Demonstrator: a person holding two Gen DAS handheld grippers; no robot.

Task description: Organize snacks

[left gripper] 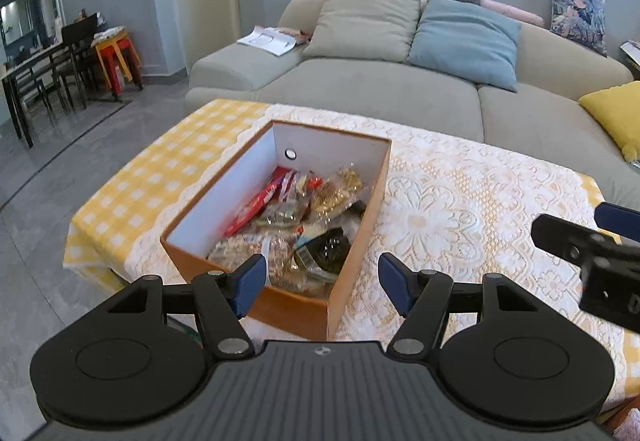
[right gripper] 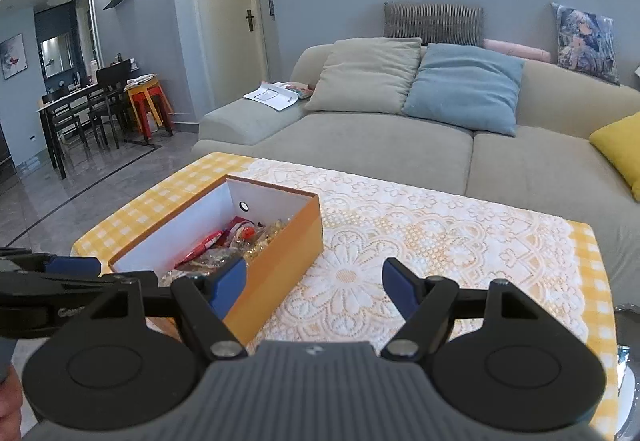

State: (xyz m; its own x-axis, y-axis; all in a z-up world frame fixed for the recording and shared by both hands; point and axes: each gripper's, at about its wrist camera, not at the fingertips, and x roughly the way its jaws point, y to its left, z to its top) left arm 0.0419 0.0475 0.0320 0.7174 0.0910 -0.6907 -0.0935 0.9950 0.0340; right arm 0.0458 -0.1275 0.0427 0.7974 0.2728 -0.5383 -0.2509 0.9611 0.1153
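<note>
An orange cardboard box (left gripper: 352,281) with white inner walls stands on the table and holds several wrapped snacks (left gripper: 296,225), among them a red packet and clear bags. My left gripper (left gripper: 322,283) is open and empty, just above the box's near end. The box also shows in the right wrist view (right gripper: 280,261), with the snacks (right gripper: 224,245) inside. My right gripper (right gripper: 314,287) is open and empty, to the right of the box over the lace cloth. The right gripper's side shows at the right edge of the left wrist view (left gripper: 592,253).
The table (left gripper: 460,209) wears a yellow checked cloth under white lace. A beige sofa (left gripper: 380,89) with cushions stands behind it. A dining table and chairs (left gripper: 48,69) stand far left across grey floor.
</note>
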